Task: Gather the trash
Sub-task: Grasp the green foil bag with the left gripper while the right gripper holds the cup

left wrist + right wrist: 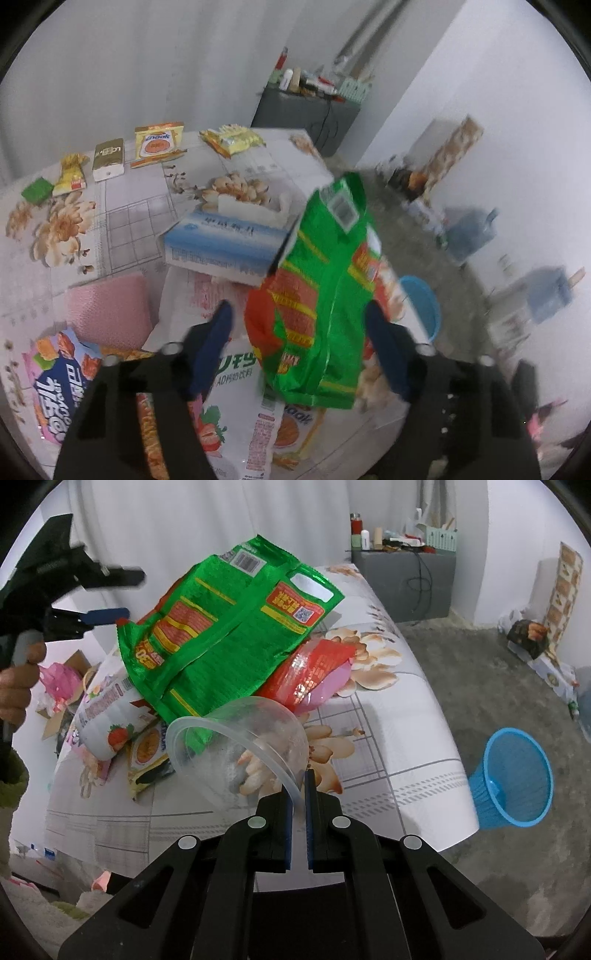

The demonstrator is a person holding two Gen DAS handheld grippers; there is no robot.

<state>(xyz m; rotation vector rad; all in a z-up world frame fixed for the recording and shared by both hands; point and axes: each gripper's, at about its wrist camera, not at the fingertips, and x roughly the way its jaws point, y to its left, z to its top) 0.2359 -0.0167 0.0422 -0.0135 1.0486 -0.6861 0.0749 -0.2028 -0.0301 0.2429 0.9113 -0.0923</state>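
Trash lies piled on the flowered tablecloth (388, 716), and we see a big green snack bag (321, 295) on top of the heap, tilted and leaning over a red wrapper (314, 672) and a white strawberry drink pouch (110, 716). Our left gripper (299, 332) stands spread, one blue finger on either side of the green bag; in the right wrist view its pads sit just beside the bag's left corner, and we cannot tell whether they touch. Our right gripper (300, 775) is pressed together, pinching the rim of a clear plastic cup (240, 746) that tips on its side near the heap. Farther off on the table we see a blue tissue box (225, 243) and a row of small snack packets (159, 144). A blue waste basket (513, 779) stands on the floor, right of the table edge.
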